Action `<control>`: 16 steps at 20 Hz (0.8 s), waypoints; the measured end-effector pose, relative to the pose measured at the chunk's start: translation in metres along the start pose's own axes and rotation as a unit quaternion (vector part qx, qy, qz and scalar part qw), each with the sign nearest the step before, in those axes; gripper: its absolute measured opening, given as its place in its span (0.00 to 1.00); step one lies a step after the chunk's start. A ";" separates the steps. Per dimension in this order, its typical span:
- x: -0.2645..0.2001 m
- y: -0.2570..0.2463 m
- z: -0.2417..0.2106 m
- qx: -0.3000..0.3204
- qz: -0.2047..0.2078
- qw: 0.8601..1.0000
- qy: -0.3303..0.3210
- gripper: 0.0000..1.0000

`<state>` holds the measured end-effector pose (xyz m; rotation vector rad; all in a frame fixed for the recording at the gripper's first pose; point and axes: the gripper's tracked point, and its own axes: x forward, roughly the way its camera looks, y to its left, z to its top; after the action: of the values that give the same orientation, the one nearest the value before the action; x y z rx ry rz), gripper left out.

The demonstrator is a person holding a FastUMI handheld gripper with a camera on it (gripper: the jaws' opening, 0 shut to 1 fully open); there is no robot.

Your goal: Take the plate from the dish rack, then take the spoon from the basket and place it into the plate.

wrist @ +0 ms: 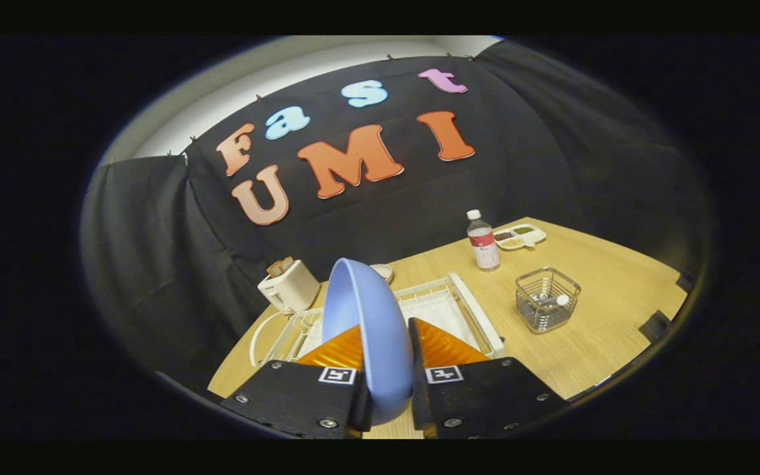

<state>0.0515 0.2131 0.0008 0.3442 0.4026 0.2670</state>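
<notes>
A boxy, glossy cream toaster (289,285) is sitting at the far left of the pale wood-grain table (591,343), a slice of something brown poking from its slot. Just right of it, the white dish rack (469,310) of thin bars and a flat rim is lying beneath the gripper. The smooth, matte blue plate (370,330), rounded and bowl-like, is standing on edge between the fingers, raised above the rack; a small pale dish (383,271) is peeking out behind its rim. The gripper (386,359) is pointing forward and slightly down over the rack, and both fingers are pressing on the plate's lower part. Farther right, a clear plastic bottle (482,241) with a white cap is standing upright, and beyond it a white divided tray (520,236) is holding dark, green and tan fillings. Nearer, the square wire basket (547,298) is holding the spoon (551,301), its metal glinting inside.
</notes>
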 end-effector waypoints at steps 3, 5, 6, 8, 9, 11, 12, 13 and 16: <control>-0.018 -0.018 -0.023 0.039 0.014 0.999 0.013 0.24; -0.031 -0.027 -0.041 0.073 0.027 0.997 0.025 0.24; -0.038 -0.032 -0.050 0.089 0.034 0.995 0.031 0.24; -0.046 -0.043 -0.066 0.116 0.038 0.992 0.039 0.24; -0.050 -0.049 -0.073 0.128 0.038 0.990 0.040 0.24; -0.052 -0.057 -0.086 0.159 0.042 0.985 0.047 0.24; -0.054 -0.060 -0.095 0.178 0.044 0.982 0.053 0.24; -0.053 -0.064 -0.102 0.194 0.046 0.978 0.057 0.24; -0.050 -0.076 -0.128 0.229 0.038 0.969 0.081 0.24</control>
<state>-0.0332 0.1631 -0.1211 0.7955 0.6136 0.2766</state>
